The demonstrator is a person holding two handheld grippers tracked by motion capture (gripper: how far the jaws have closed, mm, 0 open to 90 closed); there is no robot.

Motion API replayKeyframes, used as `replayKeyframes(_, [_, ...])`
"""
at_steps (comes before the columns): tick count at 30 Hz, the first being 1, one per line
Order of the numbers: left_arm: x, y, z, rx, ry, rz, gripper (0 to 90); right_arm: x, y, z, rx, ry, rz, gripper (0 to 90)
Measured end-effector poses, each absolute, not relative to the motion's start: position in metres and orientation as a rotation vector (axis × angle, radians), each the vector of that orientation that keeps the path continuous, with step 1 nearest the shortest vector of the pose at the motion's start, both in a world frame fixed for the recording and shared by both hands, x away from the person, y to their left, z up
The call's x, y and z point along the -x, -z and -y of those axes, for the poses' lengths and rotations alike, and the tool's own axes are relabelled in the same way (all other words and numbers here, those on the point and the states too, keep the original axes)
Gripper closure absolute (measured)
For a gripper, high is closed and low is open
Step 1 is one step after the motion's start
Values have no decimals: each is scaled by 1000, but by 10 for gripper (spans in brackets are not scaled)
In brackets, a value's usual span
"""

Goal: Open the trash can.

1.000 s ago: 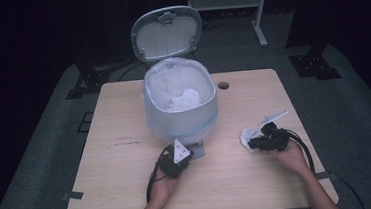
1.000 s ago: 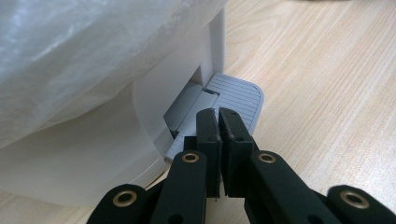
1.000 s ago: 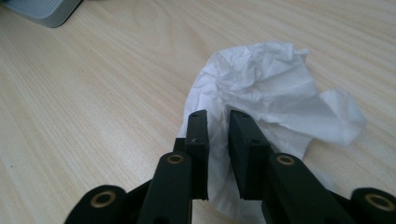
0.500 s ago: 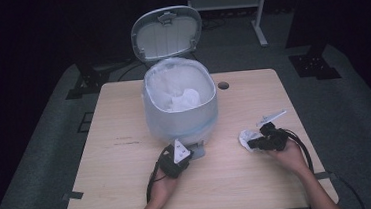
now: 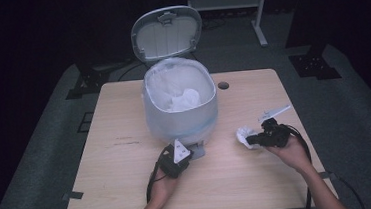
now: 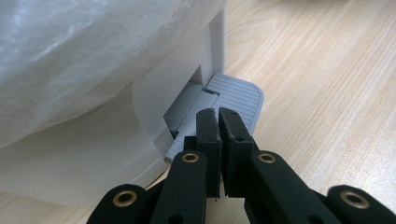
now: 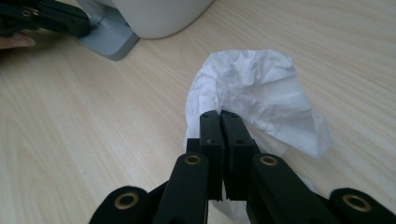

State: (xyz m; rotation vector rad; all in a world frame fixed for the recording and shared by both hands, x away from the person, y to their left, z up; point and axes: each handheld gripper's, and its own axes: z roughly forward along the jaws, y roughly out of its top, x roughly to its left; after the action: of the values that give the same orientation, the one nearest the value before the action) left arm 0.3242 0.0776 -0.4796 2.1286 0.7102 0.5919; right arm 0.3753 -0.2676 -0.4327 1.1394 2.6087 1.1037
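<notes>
A grey pedal bin with a white liner stands mid-table, its lid raised; crumpled white paper lies inside. My left gripper is shut, and its tips rest on the bin's ribbed grey pedal at the base. To the right, a crumpled white tissue lies on the wood. My right gripper is shut on the tissue's near edge. The right gripper view also takes in the pedal and the left gripper.
The wooden table has a cable hole behind the bin. A small white plastic piece lies just beyond the right hand. A metal stand stands on the dark floor behind the table.
The right hand has edged slightly at the tissue. The left gripper, the bin and its raised lid look the same.
</notes>
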Motion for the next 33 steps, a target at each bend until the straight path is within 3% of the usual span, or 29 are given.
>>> replayKeyframes(33, [-324,480,-77,-2127,-591,-709,878,-370,327,259,-948,-1276,-2566,876])
